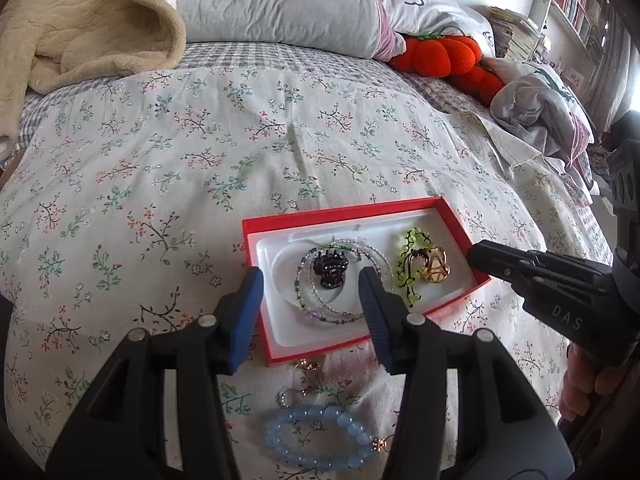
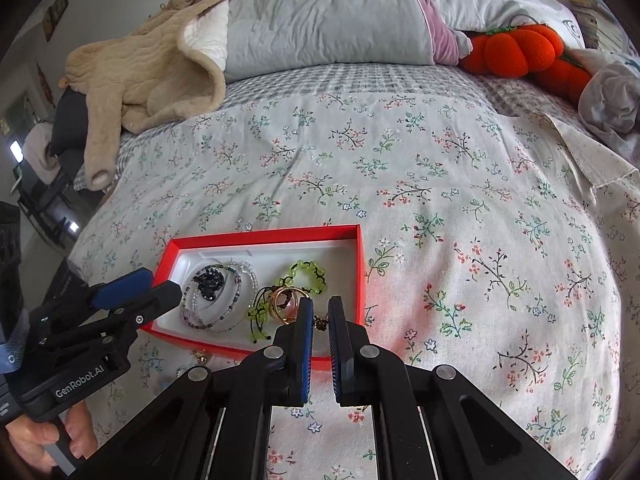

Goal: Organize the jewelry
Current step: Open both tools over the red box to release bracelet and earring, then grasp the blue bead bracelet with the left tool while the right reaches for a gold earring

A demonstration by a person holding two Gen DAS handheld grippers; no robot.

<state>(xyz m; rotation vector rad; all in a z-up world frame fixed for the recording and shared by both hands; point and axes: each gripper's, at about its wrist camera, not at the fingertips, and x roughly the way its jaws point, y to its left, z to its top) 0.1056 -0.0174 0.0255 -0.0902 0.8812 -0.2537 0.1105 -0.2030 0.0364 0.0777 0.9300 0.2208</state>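
A red box with a white liner lies on the floral bedspread. It holds a black hair claw, clear beaded strands, a green beaded piece and an amber hair claw. A pale blue bead bracelet and a small charm lie on the bedspread in front of the box. My left gripper is open over the box's near side. My right gripper is slightly open and empty at the box's right end, its fingers closely spaced.
Grey pillows and a beige blanket lie at the head of the bed. An orange plush pumpkin and crumpled cloth sit at the right. Bookshelves stand beyond.
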